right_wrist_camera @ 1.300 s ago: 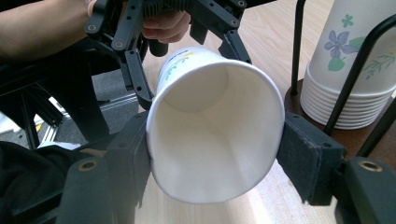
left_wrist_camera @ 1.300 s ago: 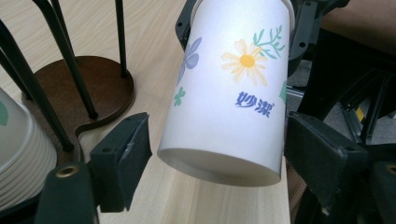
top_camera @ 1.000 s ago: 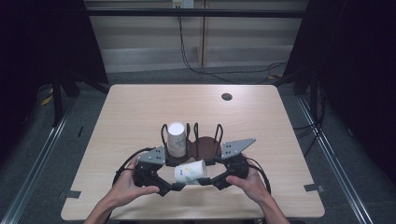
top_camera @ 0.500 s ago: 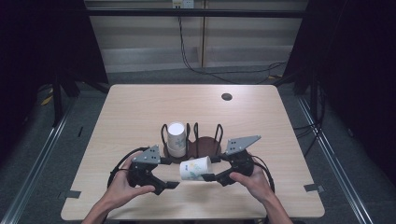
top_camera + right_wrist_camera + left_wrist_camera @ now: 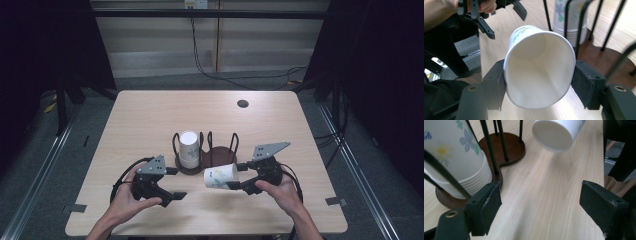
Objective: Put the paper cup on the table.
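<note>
The right tongs (image 5: 537, 85) were clamped on a white paper cup (image 5: 537, 67) with a flower print, their pads pressing both sides of its rim hard enough to squash the mouth into an oval. In the high view the cup (image 5: 220, 176) lay on its side in that grip, held above the wooden bench (image 5: 150, 115) just in front of the dark wire cup holder (image 5: 205, 150), with its closed bottom pointing toward the left tongs (image 5: 167, 182). The left gripper view showed that round bottom (image 5: 555, 133) hanging over the bench near the holder's brown base (image 5: 511, 145).

The left tongs (image 5: 539, 202) stood wide apart with nothing between their pads, only bare bench; they had just been opening. They sat near the front edge of the bench, well to the left of the held cup and apart from it.

A stack of paper cups (image 5: 189, 149) stood upside down in the left compartment of the holder, ringed by its upright black wires. The nested rims (image 5: 474, 185) of the stack were stepped at the bottom, close to the left pad of the left tongs.
</note>
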{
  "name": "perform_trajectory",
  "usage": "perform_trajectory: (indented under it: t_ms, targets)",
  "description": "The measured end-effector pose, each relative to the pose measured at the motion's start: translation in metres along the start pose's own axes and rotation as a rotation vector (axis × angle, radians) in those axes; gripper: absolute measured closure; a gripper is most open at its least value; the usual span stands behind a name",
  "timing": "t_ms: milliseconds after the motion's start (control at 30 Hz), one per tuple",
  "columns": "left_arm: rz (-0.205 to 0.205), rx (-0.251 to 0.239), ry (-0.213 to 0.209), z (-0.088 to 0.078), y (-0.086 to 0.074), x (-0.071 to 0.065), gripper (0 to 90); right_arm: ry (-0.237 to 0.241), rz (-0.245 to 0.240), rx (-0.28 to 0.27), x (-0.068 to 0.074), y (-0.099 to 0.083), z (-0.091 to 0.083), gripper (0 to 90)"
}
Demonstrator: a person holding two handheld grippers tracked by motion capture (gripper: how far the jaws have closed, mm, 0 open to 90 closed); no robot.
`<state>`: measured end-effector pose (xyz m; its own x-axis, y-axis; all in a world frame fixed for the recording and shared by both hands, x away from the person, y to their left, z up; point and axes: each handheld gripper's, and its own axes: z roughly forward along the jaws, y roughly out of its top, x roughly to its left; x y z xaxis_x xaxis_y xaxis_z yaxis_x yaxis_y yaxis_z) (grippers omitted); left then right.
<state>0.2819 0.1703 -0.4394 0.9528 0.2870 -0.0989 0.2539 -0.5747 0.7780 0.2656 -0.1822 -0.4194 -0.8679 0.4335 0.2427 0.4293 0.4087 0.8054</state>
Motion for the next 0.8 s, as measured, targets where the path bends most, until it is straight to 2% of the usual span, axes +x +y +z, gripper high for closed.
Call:
perform_trajectory:
  t_ms: [67,167,233,367,467,600,667,800]
  targets:
    - [-0.015,-0.001,0.011,-0.002,-0.002,0.002,16.9,-0.014,0.008,-0.004,-0.002,-0.003,-0.005,33.4]
    - [0.006,-0.015,-0.016,-0.008,-0.004,0.004,16.0,-0.029,0.018,-0.001,-0.004,-0.007,-0.012,33.4]
    - [0.010,-0.023,-0.017,-0.009,-0.005,0.005,15.9,-0.040,0.025,0.007,-0.005,-0.009,-0.015,33.4]
    - [-0.018,-0.038,-0.017,-0.011,-0.010,0.008,15.9,-0.041,0.053,0.001,-0.010,-0.013,-0.022,33.4]
    - [-0.023,-0.043,-0.012,-0.013,-0.013,0.009,16.0,-0.071,0.046,0.026,-0.011,-0.013,-0.027,33.4]
    - [-0.007,-0.053,-0.018,-0.015,-0.014,0.010,15.9,-0.091,0.059,0.038,-0.013,-0.013,-0.036,33.3]
    - [-0.011,-0.059,-0.005,-0.017,-0.015,0.011,16.0,-0.098,0.073,0.060,-0.015,-0.012,-0.041,33.1]
    - [-0.029,-0.068,0.000,-0.018,-0.017,0.013,16.1,-0.131,0.084,0.067,-0.021,-0.008,-0.056,33.1]
